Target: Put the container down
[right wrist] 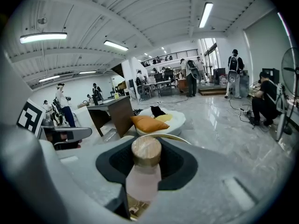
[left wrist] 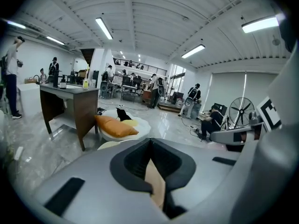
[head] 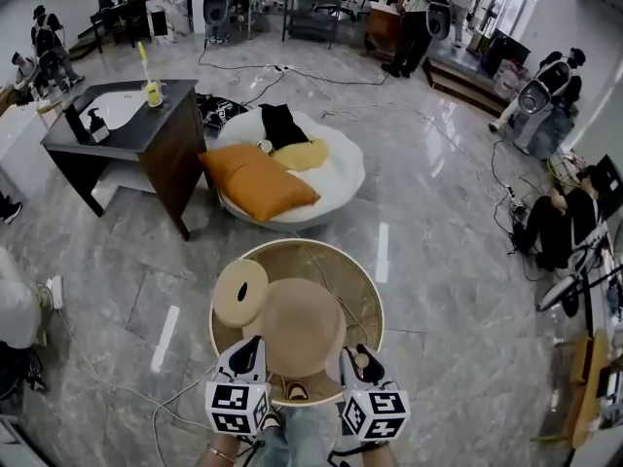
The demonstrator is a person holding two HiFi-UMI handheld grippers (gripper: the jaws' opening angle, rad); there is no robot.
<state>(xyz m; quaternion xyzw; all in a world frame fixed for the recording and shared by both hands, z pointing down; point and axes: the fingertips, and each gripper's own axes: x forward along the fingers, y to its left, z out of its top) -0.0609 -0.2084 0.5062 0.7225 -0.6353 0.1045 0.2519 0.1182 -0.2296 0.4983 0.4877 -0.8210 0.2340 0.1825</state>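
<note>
The container is a small pale pink bottle (right wrist: pixel 143 178) with a round wooden cap (right wrist: pixel 146 150). My right gripper (right wrist: pixel 145 171) is shut on its body and holds it upright. In the head view the right gripper (head: pixel 362 358) shows the bottle's cap (head: pixel 362 362) over the near edge of a round gold-rimmed table (head: pixel 375 290). A tan hat (head: pixel 300 324) lies on that table beside a cream round disc (head: pixel 239 293). My left gripper (head: pixel 248 350) is at the hat's near left edge. Its jaws stand close together on a tan sheet-like edge (left wrist: pixel 156 185), apparently the hat's brim.
Beyond the table lies a white round floor bed (head: pixel 346 168) with an orange cushion (head: pixel 261 185). A dark desk (head: pixel 127 129) stands at the far left. Cables run over the marble floor. A person (head: pixel 550 224) sits at the right among equipment.
</note>
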